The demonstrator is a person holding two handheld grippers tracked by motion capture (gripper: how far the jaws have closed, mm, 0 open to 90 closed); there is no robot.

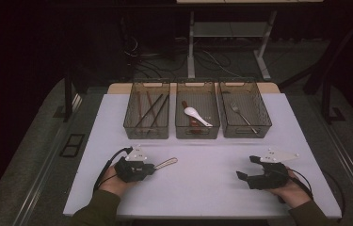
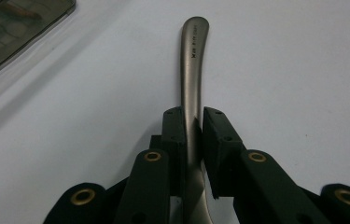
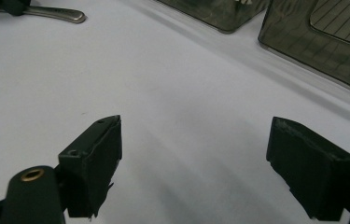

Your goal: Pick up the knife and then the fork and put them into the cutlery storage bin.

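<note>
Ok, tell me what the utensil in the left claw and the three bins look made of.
Utensil handle: probably brushed stainless steel, matte grey with stamped lettering.
Three bins: apparently smoky translucent plastic, since their contents show through the gridded walls.

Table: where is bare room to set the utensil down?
The table is bare between the left gripper holding the metal utensil and the open right gripper, and before the three bins. The bins crowd the far edge.

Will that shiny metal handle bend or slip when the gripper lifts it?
The metal handle looks solid, so it probably stays stiff. Its smooth, shiny surface might slip, as the left gripper pinches only its narrow edges. Being flat, it likely won't roll.
</note>
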